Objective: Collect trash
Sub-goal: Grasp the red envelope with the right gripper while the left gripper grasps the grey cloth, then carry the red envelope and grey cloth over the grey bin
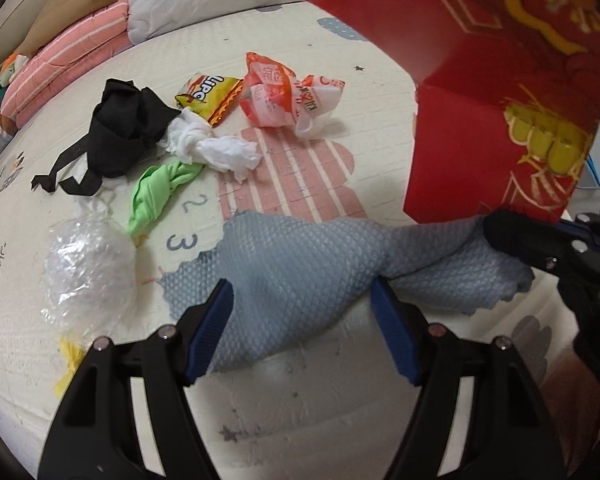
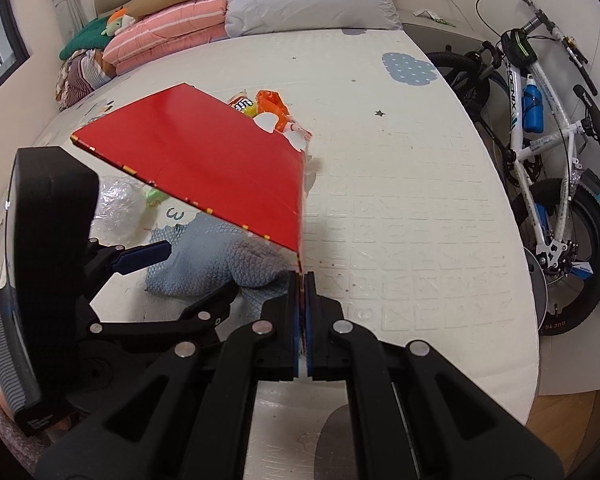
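blue-padded left tongs (image 1: 302,304) stand wide apart over a grey-blue waffle cloth (image 1: 284,264) lying on the pale play mat (image 1: 380,160), its crumpled fold between the pads but not yet pinched. right tongs (image 2: 303,280) are clamped tight on the corner of a red paper bag (image 2: 220,168), holding it tilted above the mat beside the cloth. further in, toward the mat's far edge by the pillows, sit more scraps: a bubble-wrap ball (image 1: 90,268), a green twist (image 1: 156,192), a white rag (image 1: 216,148), black fabric (image 1: 120,128), a yellow snack wrapper (image 1: 208,96) and an orange-and-white plastic bag (image 1: 284,96). to do this well, i'd judge the left should drop straight onto the thickest ridge of cloth, close fully, then lift clear while the right keeps the bag's mouth steady and near.
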Motion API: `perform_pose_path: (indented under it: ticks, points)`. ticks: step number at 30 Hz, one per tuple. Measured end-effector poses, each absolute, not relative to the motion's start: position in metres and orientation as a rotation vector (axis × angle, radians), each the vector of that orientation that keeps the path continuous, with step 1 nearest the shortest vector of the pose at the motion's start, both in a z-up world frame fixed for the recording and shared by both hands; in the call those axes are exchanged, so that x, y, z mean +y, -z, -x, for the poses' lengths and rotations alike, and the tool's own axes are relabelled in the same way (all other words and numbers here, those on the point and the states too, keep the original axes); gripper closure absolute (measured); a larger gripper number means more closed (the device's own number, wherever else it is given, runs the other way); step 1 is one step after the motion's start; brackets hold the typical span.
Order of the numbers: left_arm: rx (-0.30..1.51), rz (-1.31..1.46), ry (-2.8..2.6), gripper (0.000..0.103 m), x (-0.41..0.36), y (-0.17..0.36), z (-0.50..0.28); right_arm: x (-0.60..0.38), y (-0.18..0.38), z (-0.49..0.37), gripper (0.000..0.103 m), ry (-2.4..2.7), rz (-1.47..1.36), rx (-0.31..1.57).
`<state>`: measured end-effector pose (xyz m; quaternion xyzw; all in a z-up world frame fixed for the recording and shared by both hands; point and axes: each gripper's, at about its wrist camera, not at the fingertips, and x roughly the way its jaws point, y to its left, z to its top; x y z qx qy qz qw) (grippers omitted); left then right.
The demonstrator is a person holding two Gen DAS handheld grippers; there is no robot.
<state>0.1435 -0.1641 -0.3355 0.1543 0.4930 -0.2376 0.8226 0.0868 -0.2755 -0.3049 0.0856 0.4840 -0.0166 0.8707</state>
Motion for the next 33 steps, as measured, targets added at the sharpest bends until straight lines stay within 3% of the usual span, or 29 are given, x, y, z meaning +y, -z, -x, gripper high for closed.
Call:
perform_pose_path:
  ticks: [3,5,6,7,8,33]
  points:
    - [1.046,-0.346,0.529,0.04,-0.171,0.343,-0.145,-0.279,0.309,-0.089,0.101,0.036,-0.195,1.022]
    - [1.052,-0.358,0.547,0.071,-0.174,0.346,-0.144,-0.281,0.311,-0.089,0.101,0.035,-0.205,1.029]
    - [1.048,-0.355,0.551,0.078,-0.175,0.346,-0.144,-0.281,0.311,-0.09,0.101,0.037,-0.208,1.031]
    - [1.045,-0.367,0.544,0.093,-0.176,0.346,-0.143,-0.281,0.312,-0.09,0.101,0.038,-0.21,1.032]
    - [1.041,-0.379,0.545,0.096,-0.176,0.345,-0.143,-0.281,0.312,-0.09,0.101,0.037,-0.215,1.032]
    - [1.009,-0.326,0.522,0.098,-0.158,0.299,-0.13,-0.295,0.272,-0.061,0.101,-0.008,-0.288,0.958]
